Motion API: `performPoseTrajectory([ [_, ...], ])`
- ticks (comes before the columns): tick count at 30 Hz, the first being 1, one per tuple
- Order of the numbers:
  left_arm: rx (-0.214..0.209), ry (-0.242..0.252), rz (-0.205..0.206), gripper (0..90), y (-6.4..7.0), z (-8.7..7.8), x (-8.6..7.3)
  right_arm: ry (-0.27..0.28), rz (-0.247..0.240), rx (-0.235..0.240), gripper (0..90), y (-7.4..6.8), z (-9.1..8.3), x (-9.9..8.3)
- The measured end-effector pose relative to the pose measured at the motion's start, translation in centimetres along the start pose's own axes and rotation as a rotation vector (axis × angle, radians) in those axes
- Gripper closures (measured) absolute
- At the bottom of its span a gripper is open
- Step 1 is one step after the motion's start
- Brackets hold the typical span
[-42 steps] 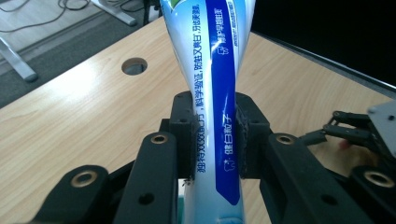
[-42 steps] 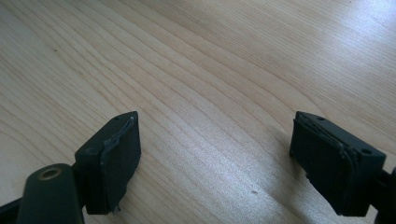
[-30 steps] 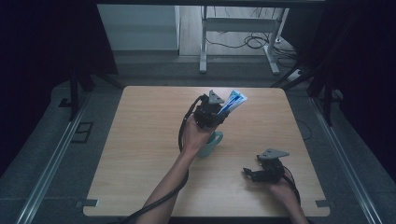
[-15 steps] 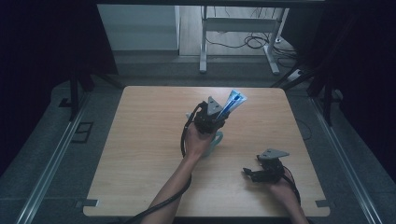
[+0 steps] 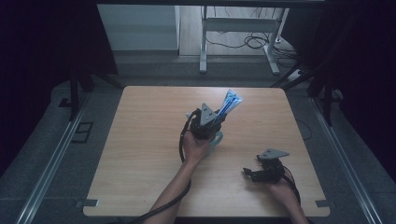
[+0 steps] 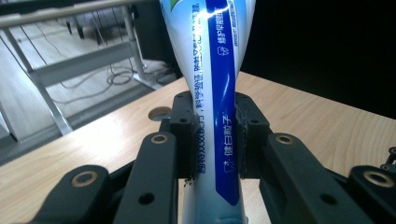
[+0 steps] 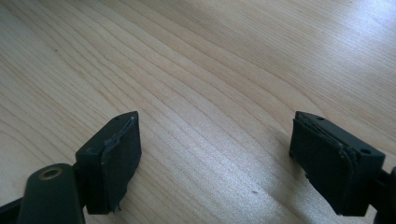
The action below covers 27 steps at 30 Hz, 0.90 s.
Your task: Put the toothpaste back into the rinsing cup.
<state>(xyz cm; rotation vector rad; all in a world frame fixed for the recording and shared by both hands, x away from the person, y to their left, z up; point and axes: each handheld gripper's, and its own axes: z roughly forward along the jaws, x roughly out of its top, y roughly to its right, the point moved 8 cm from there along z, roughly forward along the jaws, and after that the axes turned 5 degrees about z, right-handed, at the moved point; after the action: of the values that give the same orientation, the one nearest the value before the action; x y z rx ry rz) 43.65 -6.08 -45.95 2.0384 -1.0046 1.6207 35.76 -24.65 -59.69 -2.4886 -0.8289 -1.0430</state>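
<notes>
Centrally in the frame, left gripper (image 5: 215,122) clamped on a blue-and-white plastic toothpaste tube (image 5: 229,105), lifted above the light wooden table (image 5: 140,154), right gripper (image 5: 250,173) wide apart, holding nothing, lower right near the front edge, bare wood around.

Print is showing on one thing: the blue & white tube (image 6: 212,93), clamped in the left gripper (image 6: 214,135). Left gripper view: Chinese chars are running lengthwise along it, white on the blue stripe, dark on the white part. Too angled & glare-hit to read w/ certainty. High view: tube (image 5: 229,103) too small, nothing legible.
</notes>
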Motion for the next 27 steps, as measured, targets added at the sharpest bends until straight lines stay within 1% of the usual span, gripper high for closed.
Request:
performPoseTrajectory([
  [2,0.001,0.009,-0.002,72.7,0.1,0.0,-0.2,-0.001,0.000,0.000,16.5,0.0,0.0,0.0],
  [3,0.005,0.009,0.006,72.7,0.2,-0.1,-0.4,-0.001,0.000,0.000,16.6,0.0,0.0,0.0],
  [6,0.007,0.025,0.006,72.7,0.2,-0.2,-0.7,0.000,0.000,0.000,16.6,0.0,0.0,0.0],
  [8,0.015,0.038,0.011,72.7,0.2,-0.4,-1.0,-0.002,-0.001,0.001,16.6,0.0,0.0,0.0],
  [11,0.021,0.057,-0.001,72.7,0.2,-0.5,-1.4,-0.002,0.000,0.001,16.5,0.0,0.0,0.0],
  [15,0.030,0.064,-0.004,72.6,0.3,-0.6,-2.1,-0.002,0.000,0.001,16.5,0.0,0.0,0.0],
  [17,0.034,0.059,0.000,72.5,0.3,-0.7,-2.5,0.000,0.002,0.001,16.5,0.0,0.0,0.0],
  [19,0.035,0.067,-0.005,72.5,0.3,-0.7,-2.6,-0.001,0.001,0.000,16.5,0.0,0.0,0.0],
  [27,0.047,0.065,-0.018,72.1,0.1,-0.9,-3.5,0.000,0.003,0.000,16.5,0.0,0.0,0.0],
])
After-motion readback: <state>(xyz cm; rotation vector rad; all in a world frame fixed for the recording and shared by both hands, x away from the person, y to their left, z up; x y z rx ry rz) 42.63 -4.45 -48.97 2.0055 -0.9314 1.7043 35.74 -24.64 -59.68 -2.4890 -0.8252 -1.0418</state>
